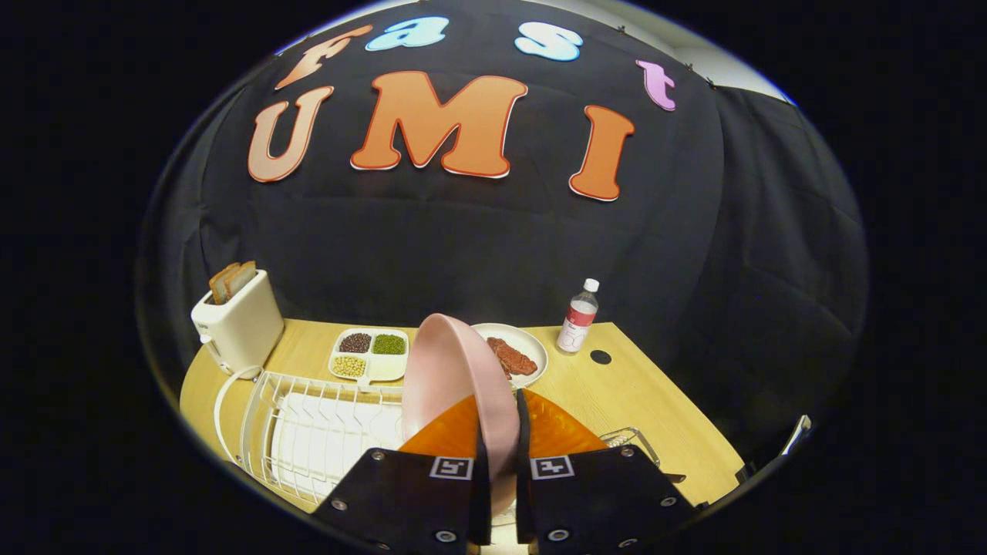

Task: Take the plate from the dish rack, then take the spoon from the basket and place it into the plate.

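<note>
Gripper fingers clamp the pink plate on edge, lifted above the white rack on the surface, while the spoon, I judge, waits in the basket at right.

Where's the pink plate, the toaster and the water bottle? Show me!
pink plate (451, 370): gripper view, on its back face, above the tongs (501, 462) that pinch its rim.
toaster (240, 327): gripper view, on its front wall.
water bottle (577, 320): gripper view, on its label.
</note>
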`<action>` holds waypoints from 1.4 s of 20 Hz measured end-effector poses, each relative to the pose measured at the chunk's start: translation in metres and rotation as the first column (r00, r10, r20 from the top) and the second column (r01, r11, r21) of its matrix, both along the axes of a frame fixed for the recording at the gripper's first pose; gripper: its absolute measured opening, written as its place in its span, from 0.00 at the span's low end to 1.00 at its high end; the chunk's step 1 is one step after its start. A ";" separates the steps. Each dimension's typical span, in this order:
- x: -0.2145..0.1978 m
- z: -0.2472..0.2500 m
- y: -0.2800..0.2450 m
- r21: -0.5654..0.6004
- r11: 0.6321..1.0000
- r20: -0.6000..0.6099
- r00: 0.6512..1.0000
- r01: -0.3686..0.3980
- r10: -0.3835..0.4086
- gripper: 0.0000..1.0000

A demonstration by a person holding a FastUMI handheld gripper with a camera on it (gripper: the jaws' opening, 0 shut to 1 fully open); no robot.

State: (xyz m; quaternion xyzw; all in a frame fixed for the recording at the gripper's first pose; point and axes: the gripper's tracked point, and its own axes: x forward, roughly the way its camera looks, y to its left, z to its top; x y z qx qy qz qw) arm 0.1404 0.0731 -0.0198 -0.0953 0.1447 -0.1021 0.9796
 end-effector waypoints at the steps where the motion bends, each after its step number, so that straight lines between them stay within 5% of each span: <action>1: -0.006 0.004 -0.001 0.017 1.000 0.002 1.000 -0.005 0.005 0.13; 9: -0.064 0.017 -0.006 0.155 0.987 0.008 0.999 -0.044 0.044 0.13; 14: -0.114 -0.007 0.003 0.306 0.949 -0.039 0.995 -0.071 0.087 0.13; 18: -0.155 -0.032 0.004 0.314 0.946 -0.073 0.992 -0.077 0.105 0.12; 28: -0.219 -0.097 0.000 0.486 0.874 -0.147 0.985 -0.008 0.091 0.13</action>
